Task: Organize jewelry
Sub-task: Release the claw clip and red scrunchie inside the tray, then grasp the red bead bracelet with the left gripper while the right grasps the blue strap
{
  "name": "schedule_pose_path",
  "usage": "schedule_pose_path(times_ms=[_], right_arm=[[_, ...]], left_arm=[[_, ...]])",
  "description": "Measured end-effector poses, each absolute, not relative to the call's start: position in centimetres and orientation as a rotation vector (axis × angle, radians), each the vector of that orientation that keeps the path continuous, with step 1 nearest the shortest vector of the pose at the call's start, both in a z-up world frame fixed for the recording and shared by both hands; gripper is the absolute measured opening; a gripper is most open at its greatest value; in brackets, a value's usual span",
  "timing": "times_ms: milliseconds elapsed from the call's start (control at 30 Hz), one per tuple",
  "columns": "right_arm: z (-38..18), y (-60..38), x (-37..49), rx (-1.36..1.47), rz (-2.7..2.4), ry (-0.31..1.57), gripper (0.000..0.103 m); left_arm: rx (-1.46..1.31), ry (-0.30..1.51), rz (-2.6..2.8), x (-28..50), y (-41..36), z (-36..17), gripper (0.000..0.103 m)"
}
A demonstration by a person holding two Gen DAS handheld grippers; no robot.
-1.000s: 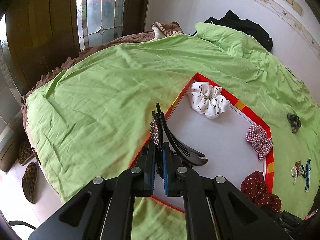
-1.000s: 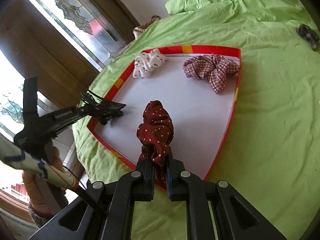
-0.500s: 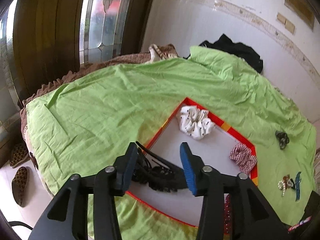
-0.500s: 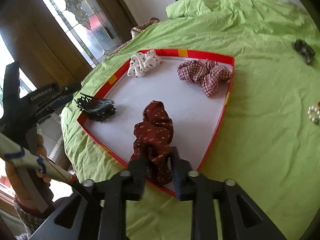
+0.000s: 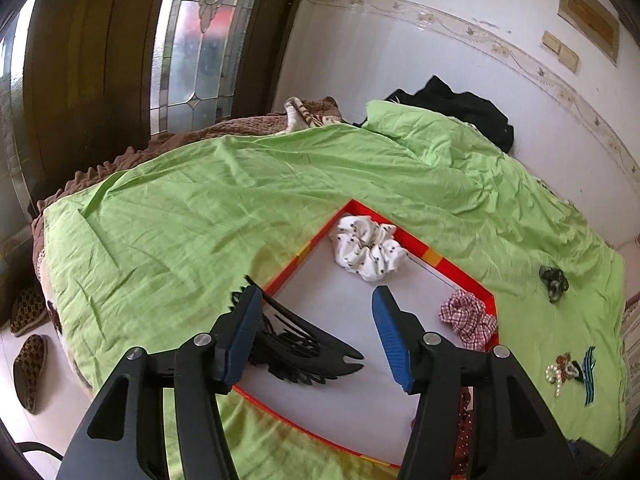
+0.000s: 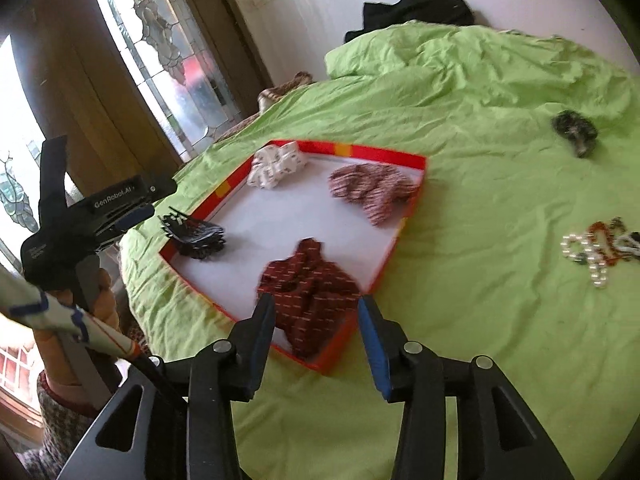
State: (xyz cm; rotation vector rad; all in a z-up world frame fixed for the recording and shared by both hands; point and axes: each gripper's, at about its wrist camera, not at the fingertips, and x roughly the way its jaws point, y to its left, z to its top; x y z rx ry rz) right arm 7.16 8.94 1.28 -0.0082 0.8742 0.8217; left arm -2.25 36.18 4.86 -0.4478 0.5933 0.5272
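A red-rimmed white tray [image 5: 456, 268] [image 6: 384, 156] lies on the green bedsheet. In it are a black claw hair clip [image 5: 304, 350] [image 6: 198, 236], a white dotted scrunchie [image 5: 366, 248] [image 6: 276, 164], a red plaid scrunchie [image 5: 468, 320] [image 6: 372, 192] and a dark red dotted scrunchie [image 6: 310, 300]. My left gripper [image 5: 316, 336] is open and empty just above the clip. My right gripper [image 6: 316, 336] is open and empty, just behind the dark red scrunchie. Outside the tray lie a dark hair tie [image 5: 554, 282] [image 6: 576, 130] and a bead-and-clip cluster [image 5: 572, 372] [image 6: 600, 248].
The green sheet [image 5: 200, 216] covers a bed next to a wooden door with leaded glass [image 5: 192, 40]. Black clothing [image 5: 460, 108] lies by the white wall. Slippers [image 5: 28, 368] sit on the floor left of the bed.
Both grippers opened and pulled back. The left let go of the black claw clip into the tray's near corner; the right let go of the dark red scrunchie in the tray.
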Motion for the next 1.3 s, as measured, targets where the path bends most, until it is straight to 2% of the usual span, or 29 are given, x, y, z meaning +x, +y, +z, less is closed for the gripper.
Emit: schedule_pose_path(times_ms=[700,1300], right_arm=[[1.0,-11.3,12.6,0.130,0.417,0.853,0.047],[1.4,-17.6,14.3,0.230,0.301,0.815,0.048]], left_arm=[[-0.127,0.690,0.378,2.5,22.9,3.5,0.056],[-0.040,0.766,0.163,4.3,14.6,4.6,0.057]])
